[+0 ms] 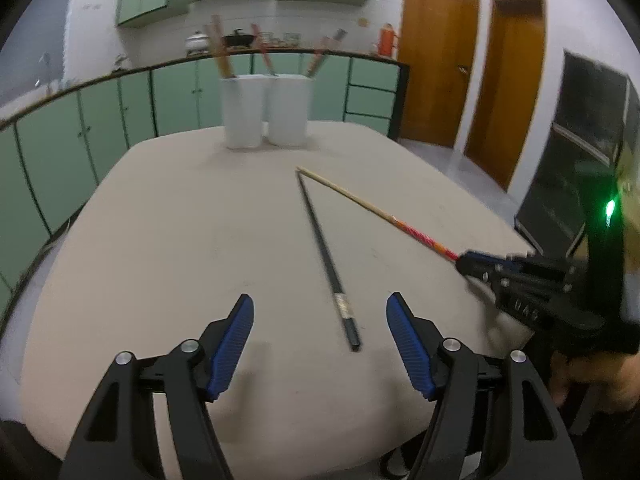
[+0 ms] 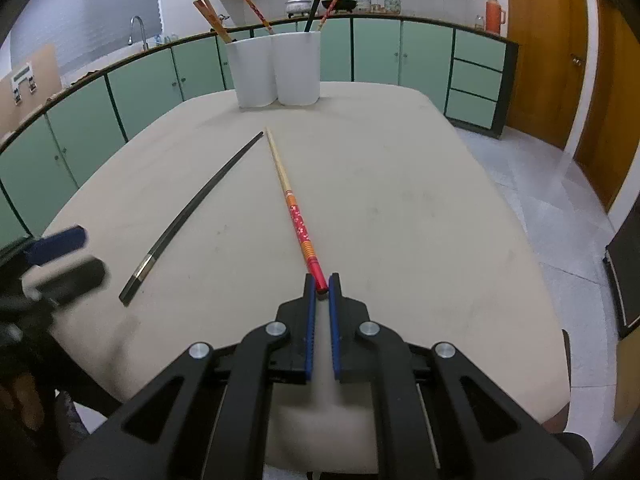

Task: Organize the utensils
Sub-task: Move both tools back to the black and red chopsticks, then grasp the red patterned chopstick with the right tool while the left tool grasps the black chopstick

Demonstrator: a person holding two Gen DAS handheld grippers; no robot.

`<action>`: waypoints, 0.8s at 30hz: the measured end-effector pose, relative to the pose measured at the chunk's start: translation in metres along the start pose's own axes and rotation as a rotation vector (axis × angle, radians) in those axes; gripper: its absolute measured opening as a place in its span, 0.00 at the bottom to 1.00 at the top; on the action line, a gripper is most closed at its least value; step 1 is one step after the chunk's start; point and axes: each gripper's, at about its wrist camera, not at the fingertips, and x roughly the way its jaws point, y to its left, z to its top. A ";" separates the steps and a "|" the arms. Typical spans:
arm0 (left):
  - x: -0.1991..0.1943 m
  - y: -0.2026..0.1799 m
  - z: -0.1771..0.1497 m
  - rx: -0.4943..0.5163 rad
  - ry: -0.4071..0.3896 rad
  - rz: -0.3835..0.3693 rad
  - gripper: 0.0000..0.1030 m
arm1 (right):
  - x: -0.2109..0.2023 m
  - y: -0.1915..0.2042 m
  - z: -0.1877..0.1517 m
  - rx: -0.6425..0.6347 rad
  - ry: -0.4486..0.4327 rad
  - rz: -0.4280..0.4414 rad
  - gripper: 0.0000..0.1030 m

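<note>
Item 1, your right gripper [image 2: 322,280]: jaws clenched on the red butt end of the red-patterned chopstick [image 2: 297,216]. The stick runs straight away from the jaws across the beige surface [image 2: 400,200], its pale wooden tip toward the holders. From the left wrist camera this gripper [image 1: 466,266] enters from the right edge with the same chopstick [image 1: 376,210] in its tips. Whether the held end rests on the surface or sits just above it cannot be told.

Item 2, your left gripper [image 1: 320,344]: jaws released and spread wide, blue pads [image 1: 236,344] facing each other, nothing between them. It hovers at the near edge of the surface.

Item 3, black chopstick [image 1: 326,256]: lying flat on the surface, its butt end with a pale band nearest your left gripper, just ahead of the right-hand pad. Its thin tip nearly meets the tip of the red-patterned chopstick, the two forming a narrow V. In the right wrist view it [image 2: 192,216] lies to the left of the held stick.

Item 4, two white holders [image 2: 276,72]: upright, side by side and touching, at the far side of the surface. Several chopsticks [image 2: 256,10] stand in them, leaning outward.

Item 5, background: green cabinets [image 2: 376,52] along the wall, wooden doors [image 1: 436,60] at right.
</note>
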 end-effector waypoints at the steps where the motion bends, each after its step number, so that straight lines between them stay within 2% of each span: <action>1: 0.005 -0.003 -0.001 0.011 0.008 -0.002 0.64 | -0.001 0.000 -0.001 -0.002 -0.001 0.014 0.06; 3: 0.013 -0.006 -0.003 0.017 0.024 0.006 0.64 | -0.002 0.000 -0.001 -0.018 -0.005 0.052 0.08; 4: 0.015 -0.006 -0.004 0.014 0.032 0.006 0.60 | -0.004 0.000 -0.001 -0.024 -0.011 0.057 0.10; 6: 0.022 -0.005 -0.007 0.011 0.051 0.007 0.52 | -0.009 -0.004 -0.001 -0.027 -0.031 0.064 0.21; 7: 0.022 -0.004 -0.009 0.010 0.053 0.011 0.47 | -0.010 -0.005 -0.001 -0.026 -0.031 0.070 0.23; 10: 0.022 -0.001 -0.011 0.003 0.036 0.030 0.38 | -0.006 -0.002 0.000 -0.053 -0.019 0.084 0.23; 14: 0.020 0.001 -0.012 -0.010 0.021 0.042 0.30 | 0.000 0.013 -0.001 -0.113 -0.003 0.101 0.23; 16: 0.021 0.002 -0.013 -0.015 0.009 0.066 0.19 | 0.001 0.017 -0.002 -0.125 -0.008 0.070 0.22; 17: 0.021 0.005 -0.012 -0.021 0.006 0.077 0.17 | 0.002 0.018 -0.001 -0.119 -0.008 0.060 0.18; 18: 0.022 0.006 -0.012 -0.028 0.003 0.086 0.13 | 0.003 0.018 0.000 -0.112 -0.009 0.035 0.09; 19: 0.022 0.007 -0.012 -0.034 -0.001 0.097 0.10 | 0.004 0.019 0.001 -0.103 -0.012 0.012 0.05; 24: 0.019 0.015 -0.013 -0.075 -0.015 0.143 0.10 | 0.000 0.013 -0.002 0.016 -0.017 -0.023 0.05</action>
